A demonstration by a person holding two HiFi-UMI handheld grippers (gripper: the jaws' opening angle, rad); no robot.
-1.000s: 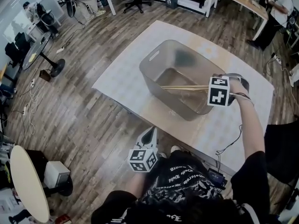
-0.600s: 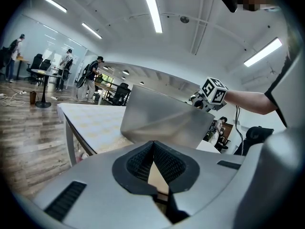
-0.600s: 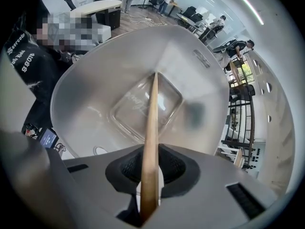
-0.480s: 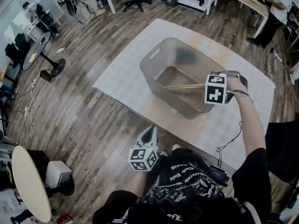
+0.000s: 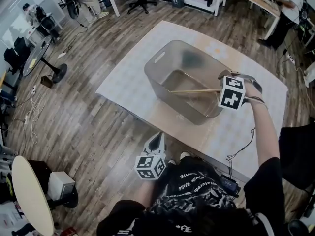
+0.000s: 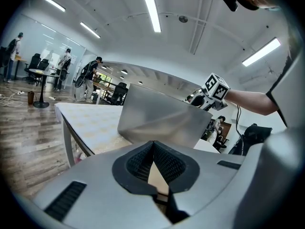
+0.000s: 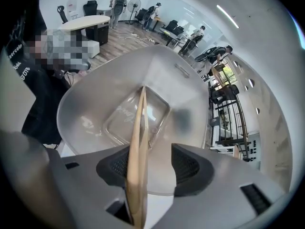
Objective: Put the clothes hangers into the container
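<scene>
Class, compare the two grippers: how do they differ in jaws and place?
The left gripper is shut and empty; the right gripper has just been opening, with a hanger between its jaws. The left is beside the table; the right is over the container. Both carry marker cubes.

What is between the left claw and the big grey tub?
Just a bare stretch of table top, with nothing on it. The left gripper view shows it running from the left claw to the tub.

Container [image 5: 156,90]: translucent grey plastic, smooth, faintly glossy. Hanger [image 5: 194,91]: pale bare wood, matt. Floor [image 5: 88,127]: grained wood planks.
</scene>
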